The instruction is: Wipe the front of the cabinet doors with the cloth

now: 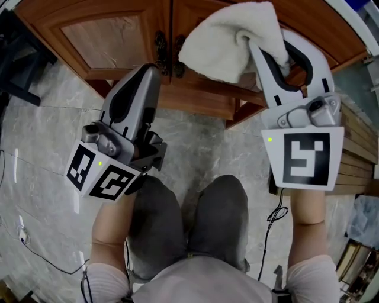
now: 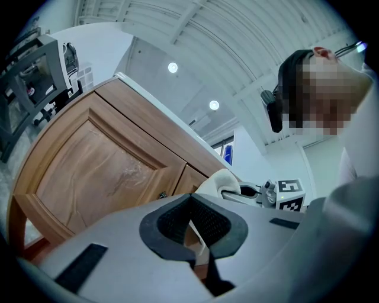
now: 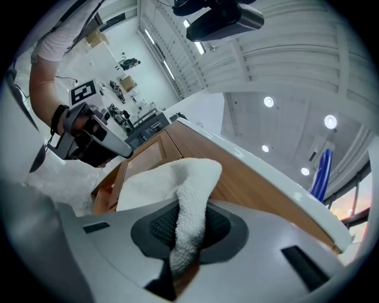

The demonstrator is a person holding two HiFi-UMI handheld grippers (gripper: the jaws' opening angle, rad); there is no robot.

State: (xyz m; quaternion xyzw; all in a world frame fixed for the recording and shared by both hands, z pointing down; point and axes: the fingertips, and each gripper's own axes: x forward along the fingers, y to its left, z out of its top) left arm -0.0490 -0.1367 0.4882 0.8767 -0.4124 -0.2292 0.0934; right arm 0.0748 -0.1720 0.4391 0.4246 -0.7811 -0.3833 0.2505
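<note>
Cabinet doors (image 1: 112,35) cut off at 12 o'clock; cloth (image 1: 219,47) clamped between fingers of right gripper (image 1: 266,42); left gripper (image 1: 154,71) fingers clenched, empty

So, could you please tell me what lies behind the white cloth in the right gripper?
The right cabinet door: its wood shows around the cloth, its handle at the cloth's left edge. The door's middle is covered. The right gripper pinches the cloth.

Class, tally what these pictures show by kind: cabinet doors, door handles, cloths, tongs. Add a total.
Cabinet doors: 2, left door, right door
Door handles: 2, left handle, right handle
Cloth: 1
Tongs: 2, left tongs, right tongs
Total: 7
</note>
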